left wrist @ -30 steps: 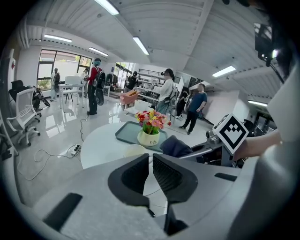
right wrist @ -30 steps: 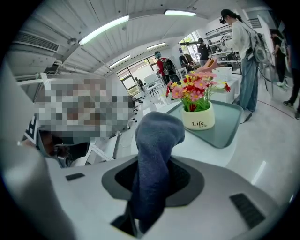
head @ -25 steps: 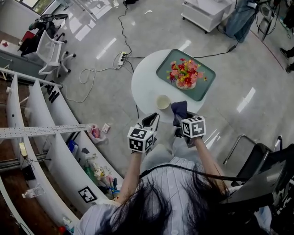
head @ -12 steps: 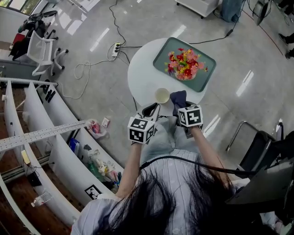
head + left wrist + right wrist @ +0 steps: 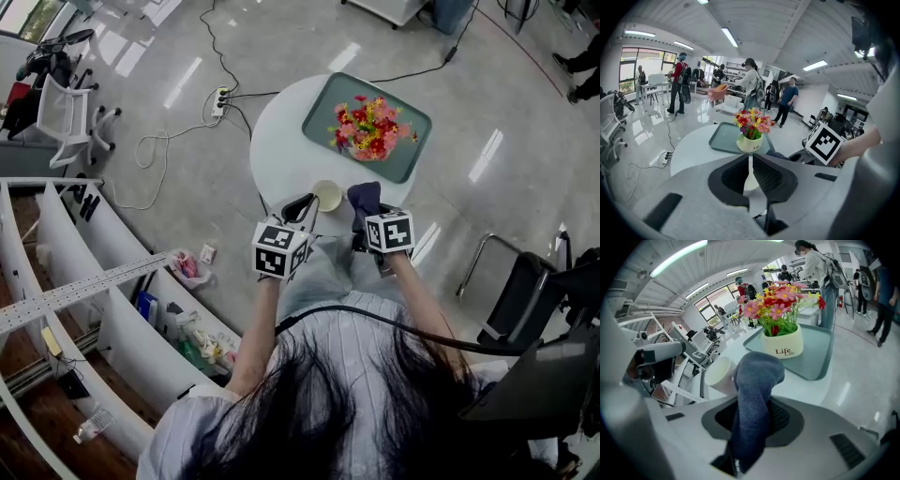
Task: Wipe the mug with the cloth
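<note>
Since a second ago the left gripper [image 5: 302, 205] has come forward to the cream mug [image 5: 327, 195], its jaws pressed nearly together with only a cream sliver showing between them. That mug stands upright near the round white worktop's [image 5: 279, 150] front edge. Just beside it, the right gripper [image 5: 755, 404] pinches a dark blue cloth [image 5: 757, 380] that sticks up from its jaws.

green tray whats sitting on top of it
A cream pot of mixed flowers stands on the green tray. The tray surface beneath the pot is covered, so nothing there can be checked. The mug stands off the tray, on the white table.
</note>
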Demonstrator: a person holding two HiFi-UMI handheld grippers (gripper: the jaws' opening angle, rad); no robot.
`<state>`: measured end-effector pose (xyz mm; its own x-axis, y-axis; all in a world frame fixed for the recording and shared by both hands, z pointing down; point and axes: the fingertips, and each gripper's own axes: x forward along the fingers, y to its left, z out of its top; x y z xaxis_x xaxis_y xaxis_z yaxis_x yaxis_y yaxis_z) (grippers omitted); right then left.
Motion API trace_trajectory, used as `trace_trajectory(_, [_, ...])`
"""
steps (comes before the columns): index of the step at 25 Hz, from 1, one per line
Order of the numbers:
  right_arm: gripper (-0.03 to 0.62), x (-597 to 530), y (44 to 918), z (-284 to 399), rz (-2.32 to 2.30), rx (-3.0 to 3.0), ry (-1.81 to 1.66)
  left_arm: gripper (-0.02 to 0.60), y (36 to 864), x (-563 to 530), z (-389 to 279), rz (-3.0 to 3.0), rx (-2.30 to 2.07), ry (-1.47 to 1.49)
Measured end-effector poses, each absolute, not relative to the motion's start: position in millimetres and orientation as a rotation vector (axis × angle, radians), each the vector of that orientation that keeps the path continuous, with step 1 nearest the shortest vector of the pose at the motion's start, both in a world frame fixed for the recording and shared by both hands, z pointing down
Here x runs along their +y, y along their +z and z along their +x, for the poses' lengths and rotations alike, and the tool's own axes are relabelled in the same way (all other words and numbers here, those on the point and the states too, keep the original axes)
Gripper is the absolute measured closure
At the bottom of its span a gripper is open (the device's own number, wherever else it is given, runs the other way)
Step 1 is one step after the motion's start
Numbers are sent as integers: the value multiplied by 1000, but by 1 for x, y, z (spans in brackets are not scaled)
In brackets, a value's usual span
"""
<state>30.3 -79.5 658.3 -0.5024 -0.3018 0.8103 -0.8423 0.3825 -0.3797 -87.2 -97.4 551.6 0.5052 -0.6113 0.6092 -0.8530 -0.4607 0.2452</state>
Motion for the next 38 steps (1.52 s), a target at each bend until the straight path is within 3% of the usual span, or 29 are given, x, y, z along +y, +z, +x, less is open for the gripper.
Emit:
trace_trajectory(14, [470, -75, 692, 43, 1037, -1858, 1246, 545, 552, -118, -102, 2221, -1208, 670])
trace_trajectory(23, [470, -77, 702, 40, 1029, -1827, 1249, 545, 579, -129, -83, 2377, -789, 1039])
trace_trajectory(30, [470, -72, 708, 40, 1025, -1805, 1243, 545, 607, -131, -63, 2565, -337, 1562])
trace_trajectory(38, [470, -72, 708, 39, 1043, -1802, 1259, 541, 636, -121, -47, 2580, -23, 1791])
